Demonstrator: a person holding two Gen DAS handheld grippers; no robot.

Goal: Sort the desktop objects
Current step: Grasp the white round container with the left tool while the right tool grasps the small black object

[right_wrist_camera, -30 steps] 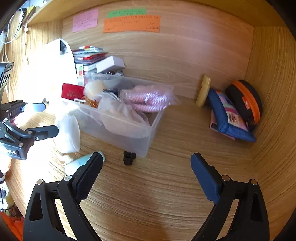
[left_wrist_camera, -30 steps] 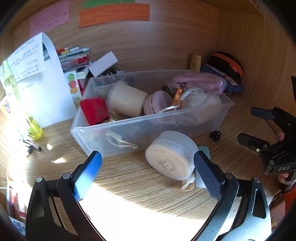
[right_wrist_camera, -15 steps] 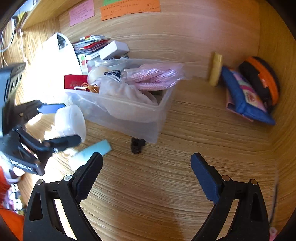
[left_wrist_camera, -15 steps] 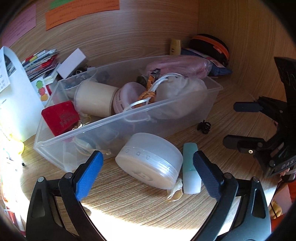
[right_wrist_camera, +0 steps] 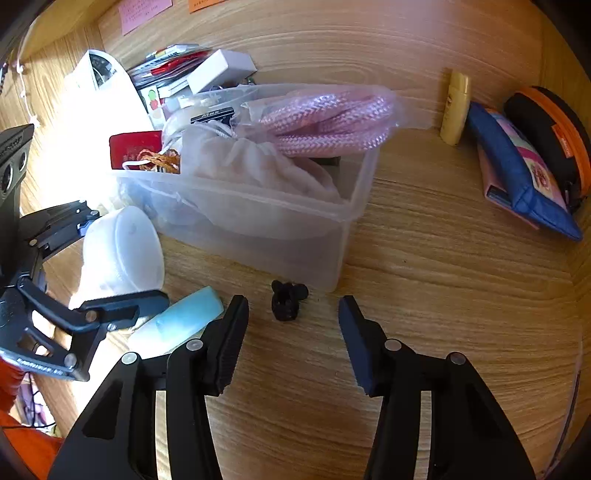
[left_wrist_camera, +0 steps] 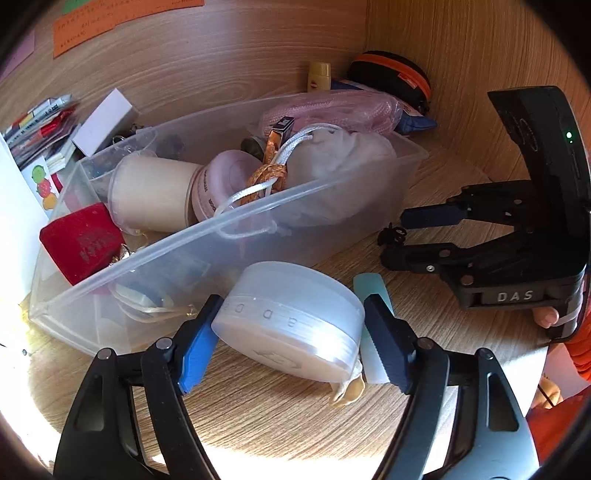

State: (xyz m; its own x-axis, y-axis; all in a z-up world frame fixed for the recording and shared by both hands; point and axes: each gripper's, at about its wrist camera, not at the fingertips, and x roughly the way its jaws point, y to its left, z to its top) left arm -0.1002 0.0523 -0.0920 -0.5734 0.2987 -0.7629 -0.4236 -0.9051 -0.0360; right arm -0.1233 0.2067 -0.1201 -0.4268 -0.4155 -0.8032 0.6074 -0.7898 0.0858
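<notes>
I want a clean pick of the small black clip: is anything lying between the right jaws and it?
Nothing visible. The black clip lies on bare desk just ahead of the closing right gripper. The light-blue tube lies outside its left finger.

White capital letters "DAS" are printed on the black body of the right gripper, at the right of the left wrist view. Raised letters run round the rim of the round white container at lower centre, too faint to read. The orange note at upper left carries small writing that cannot be made out.
</notes>
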